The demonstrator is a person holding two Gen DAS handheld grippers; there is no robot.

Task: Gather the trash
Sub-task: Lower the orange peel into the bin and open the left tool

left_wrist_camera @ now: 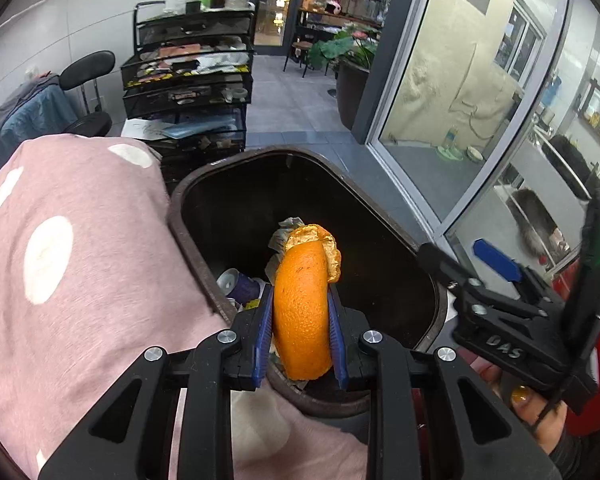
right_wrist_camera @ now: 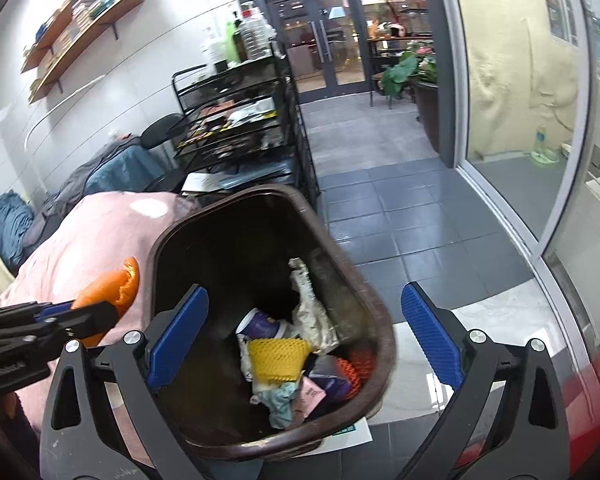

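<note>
While squeezed tight in the left gripper [left_wrist_camera: 300,332], one orange peel [left_wrist_camera: 304,304] above one brown bin [left_wrist_camera: 228,168]. At 3 o'clock, right gripper [right_wrist_camera: 300,336] wide open, holding nothing.

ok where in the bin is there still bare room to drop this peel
Free: the dark far half of the brown bin, up by its back wall, and a bare strip along its left wall. Crowded: the near right corner, where the yellow foam net, purple cup and crumpled paper pile up. The left gripper holds the orange peel over the near rim.
</note>
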